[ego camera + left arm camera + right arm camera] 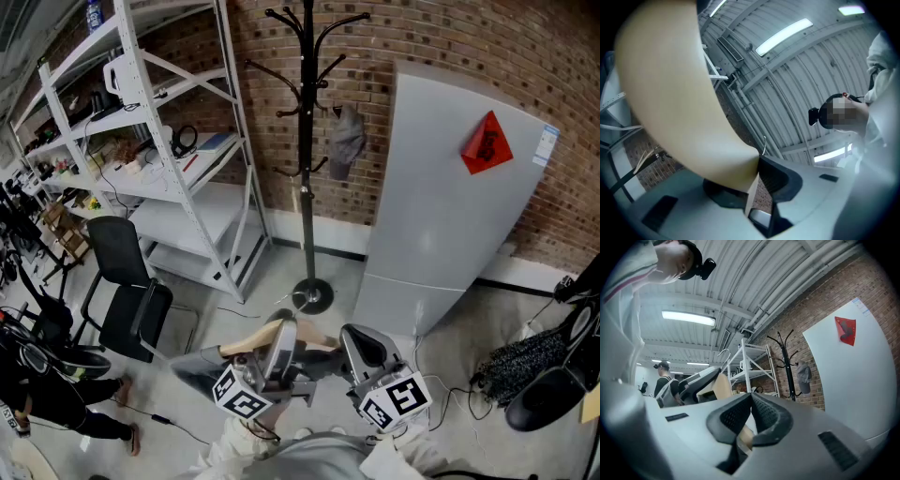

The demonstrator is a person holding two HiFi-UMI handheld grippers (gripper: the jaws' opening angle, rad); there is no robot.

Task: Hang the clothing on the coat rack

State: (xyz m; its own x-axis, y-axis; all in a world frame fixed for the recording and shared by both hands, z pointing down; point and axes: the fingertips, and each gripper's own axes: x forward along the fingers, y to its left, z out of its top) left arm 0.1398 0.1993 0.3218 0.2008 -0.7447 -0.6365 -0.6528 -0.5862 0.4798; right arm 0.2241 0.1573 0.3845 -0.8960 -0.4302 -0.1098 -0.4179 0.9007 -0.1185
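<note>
The black coat rack (307, 141) stands by the brick wall with a grey cap (346, 141) on one of its hooks; the right gripper view shows the rack (787, 366) far off. A wooden hanger (251, 341) with grey clothing (199, 366) draped on it is low in front of me. My left gripper (281, 339) is shut on the hanger (675, 93), whose metal hook (764, 143) pokes up past the jaws. My right gripper (354, 339) is at the hanger's other end, jaws closed, with a strip of wood (746, 437) showing between them.
White metal shelving (159, 122) full of clutter stands left of the rack. A black office chair (131, 291) is below it. A tall grey panel (450, 206) with a red sign leans against the wall on the right. A person (47, 375) is at lower left. Dark objects (553, 375) lie at the right edge.
</note>
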